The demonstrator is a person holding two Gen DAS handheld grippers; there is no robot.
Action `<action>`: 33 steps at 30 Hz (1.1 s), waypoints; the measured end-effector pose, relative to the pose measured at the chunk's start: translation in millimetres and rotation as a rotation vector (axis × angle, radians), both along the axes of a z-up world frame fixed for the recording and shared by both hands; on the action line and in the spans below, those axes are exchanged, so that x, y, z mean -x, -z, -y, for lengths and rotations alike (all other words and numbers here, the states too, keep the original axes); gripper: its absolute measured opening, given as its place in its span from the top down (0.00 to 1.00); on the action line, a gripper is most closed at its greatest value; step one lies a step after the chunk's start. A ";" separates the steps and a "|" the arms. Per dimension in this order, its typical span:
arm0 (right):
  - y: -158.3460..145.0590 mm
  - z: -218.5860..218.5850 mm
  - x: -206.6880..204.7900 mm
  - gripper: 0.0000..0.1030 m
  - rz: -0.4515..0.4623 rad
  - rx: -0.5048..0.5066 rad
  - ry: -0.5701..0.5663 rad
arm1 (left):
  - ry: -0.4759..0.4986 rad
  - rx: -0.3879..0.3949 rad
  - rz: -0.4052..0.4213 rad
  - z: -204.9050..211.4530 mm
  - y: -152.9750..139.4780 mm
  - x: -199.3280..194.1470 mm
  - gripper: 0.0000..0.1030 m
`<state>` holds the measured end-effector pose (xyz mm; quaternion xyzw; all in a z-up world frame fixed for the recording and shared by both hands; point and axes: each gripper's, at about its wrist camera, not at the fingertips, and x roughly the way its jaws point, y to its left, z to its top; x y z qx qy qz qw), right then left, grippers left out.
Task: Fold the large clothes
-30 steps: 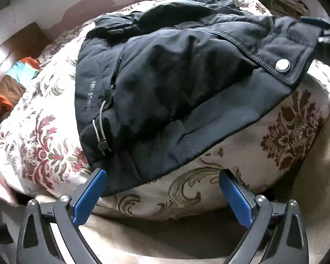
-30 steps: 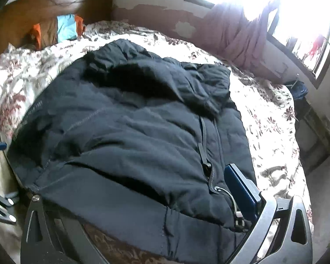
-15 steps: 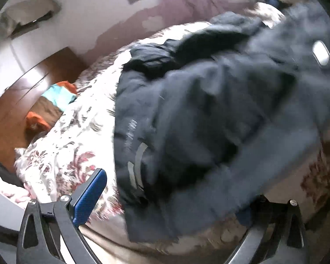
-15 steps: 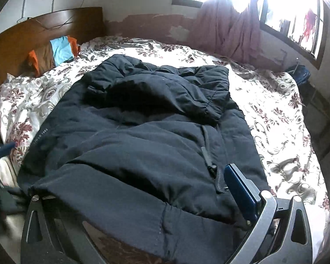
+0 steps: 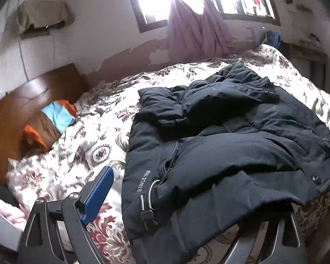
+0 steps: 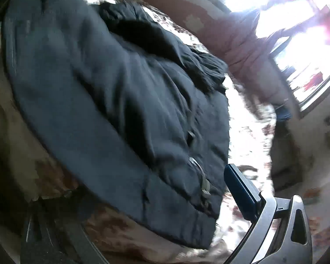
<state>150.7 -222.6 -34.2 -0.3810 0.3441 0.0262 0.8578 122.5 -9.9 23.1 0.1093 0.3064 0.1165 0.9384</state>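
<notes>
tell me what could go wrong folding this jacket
The left gripper has just been closing its jaws with the hem of the jacket between them, yet the blue pad sits clear of cloth: it may pinch a thin edge and slip. The drawcord loop there could snag a finger. The hem lies at the bed edge, so the jacket might slide off.

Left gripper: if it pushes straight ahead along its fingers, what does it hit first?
Most likely the black jacket: its hem already drapes over one finger of the left gripper and fills the view ahead, with the floral bedspread underneath. Depth is unclear.
</notes>
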 end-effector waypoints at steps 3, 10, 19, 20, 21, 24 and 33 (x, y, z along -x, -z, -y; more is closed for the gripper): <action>-10.4 20.3 -5.3 0.09 0.012 -0.104 0.064 | 0.000 -0.050 -0.003 5.4 0.5 2.8 0.12; -8.9 23.6 -2.5 0.70 -0.045 -0.204 0.015 | -0.002 0.035 -0.052 -1.4 11.6 10.4 0.29; -43.4 39.7 17.2 0.88 0.081 -0.462 0.058 | 0.100 -0.014 -0.056 23.0 13.0 21.5 0.83; -47.9 38.1 22.2 0.89 0.107 -0.465 0.051 | 0.103 -0.008 -0.054 23.1 12.7 23.3 0.84; -52.7 36.0 27.4 0.90 0.132 -0.467 0.043 | 0.103 -0.001 -0.051 22.9 11.9 24.9 0.87; -72.0 33.6 44.3 0.91 0.204 -0.499 0.021 | 0.092 0.040 0.008 15.8 1.3 37.9 0.90; -145.6 38.7 111.2 0.92 0.390 -0.588 -0.055 | 0.109 0.065 0.171 4.0 -71.0 92.7 0.92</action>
